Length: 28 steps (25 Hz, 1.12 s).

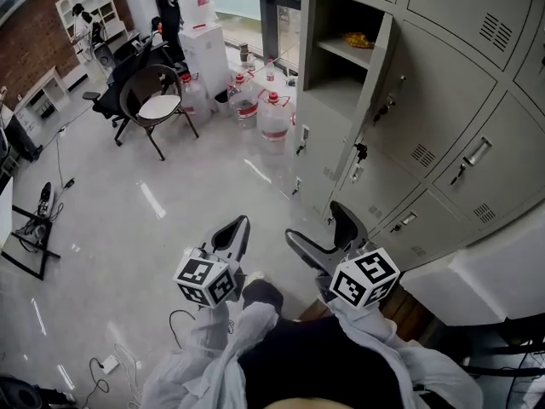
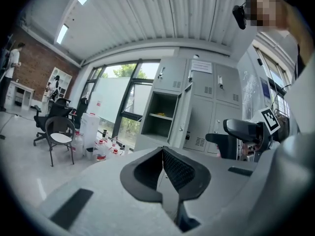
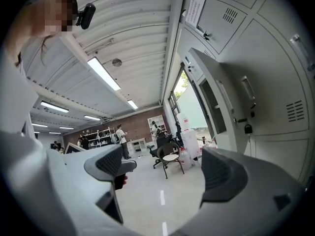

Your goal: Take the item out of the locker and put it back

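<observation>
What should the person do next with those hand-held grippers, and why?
Probably lift the right hand-held gripper toward the open locker. Its jaws stand apart and empty, the door is already open, and a yellow item lies untouched on the shelf inside. The left hand-held gripper has its jaws together, so it looks less ready to grasp.

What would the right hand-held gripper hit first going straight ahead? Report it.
Nothing close. The right hand-held gripper, open and empty, points along bare floor beside the locker door; the chair far ahead looks first, though depth is unclear.
</observation>
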Each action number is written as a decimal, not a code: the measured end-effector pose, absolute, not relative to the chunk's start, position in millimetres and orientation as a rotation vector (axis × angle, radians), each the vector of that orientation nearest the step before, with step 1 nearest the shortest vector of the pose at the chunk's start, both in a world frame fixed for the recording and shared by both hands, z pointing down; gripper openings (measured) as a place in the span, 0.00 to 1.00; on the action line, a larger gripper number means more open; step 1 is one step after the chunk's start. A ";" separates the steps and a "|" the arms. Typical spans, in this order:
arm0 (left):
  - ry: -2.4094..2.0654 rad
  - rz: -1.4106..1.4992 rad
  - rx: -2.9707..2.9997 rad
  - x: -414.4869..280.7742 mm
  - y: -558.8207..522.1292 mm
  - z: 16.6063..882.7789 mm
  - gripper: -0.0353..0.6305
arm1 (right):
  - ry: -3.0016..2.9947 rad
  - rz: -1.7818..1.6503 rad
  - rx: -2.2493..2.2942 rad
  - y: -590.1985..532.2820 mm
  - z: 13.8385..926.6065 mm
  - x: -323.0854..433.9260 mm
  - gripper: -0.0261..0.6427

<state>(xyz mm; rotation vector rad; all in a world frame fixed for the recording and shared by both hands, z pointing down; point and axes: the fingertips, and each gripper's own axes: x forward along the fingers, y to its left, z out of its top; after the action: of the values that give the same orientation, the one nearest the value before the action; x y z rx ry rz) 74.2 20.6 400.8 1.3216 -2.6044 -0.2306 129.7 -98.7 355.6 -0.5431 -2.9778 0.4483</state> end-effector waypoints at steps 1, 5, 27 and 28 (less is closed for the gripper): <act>-2.602 -0.221 1.336 60.4 17.7 400.9 0.06 | -2.981 0.447 -0.536 -99.8 357.9 117.7 0.77; -2.596 -0.215 1.398 -0.5 5.5 396.1 0.06 | -2.986 0.450 -0.483 -103.8 362.9 63.6 0.77; -2.336 -0.214 1.828 -247.9 -65.4 396.2 0.06 | -3.199 0.265 0.263 -222.7 332.7 -186.2 0.77; -2.319 -0.220 1.850 -250.3 -71.5 395.9 0.06 | -3.197 0.259 0.282 -228.3 331.7 -191.2 0.77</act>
<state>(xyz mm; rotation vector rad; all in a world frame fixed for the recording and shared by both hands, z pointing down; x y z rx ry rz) -250.3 -71.5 395.9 1.8496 -2.3192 -0.2199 -191.2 -228.3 331.7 0.2822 -3.1969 0.2595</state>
